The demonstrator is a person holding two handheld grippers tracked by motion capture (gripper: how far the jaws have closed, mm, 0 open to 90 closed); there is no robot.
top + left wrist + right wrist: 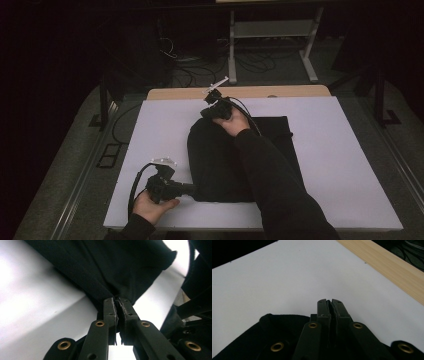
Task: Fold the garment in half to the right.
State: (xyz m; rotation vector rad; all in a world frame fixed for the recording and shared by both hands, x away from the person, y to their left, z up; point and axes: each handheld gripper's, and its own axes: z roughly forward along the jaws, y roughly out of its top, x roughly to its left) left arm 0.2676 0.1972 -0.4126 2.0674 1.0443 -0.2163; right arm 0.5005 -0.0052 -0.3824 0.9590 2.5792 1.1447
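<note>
A black cloth [220, 160] lies on a white sheet [345, 165], its left part humped up and its right part flat. My left gripper [191, 189] is at the cloth's near left corner and is shut on it. In the left gripper view the fabric [112, 265] runs straight into the closed jaws of the left gripper [117, 301]. My right gripper [214, 109] is at the cloth's far edge, held in a hand with a black sleeve [275, 185]. In its own view the right gripper [329, 302] is shut, with black cloth [249, 345] bunched on both sides of the jaws.
The white sheet covers most of a wooden table, whose bare far edge [300, 91] [392, 267] shows beyond the right gripper. Past the table stand a grey metal frame [270, 30] and loose cables [190, 65] on a dark floor.
</note>
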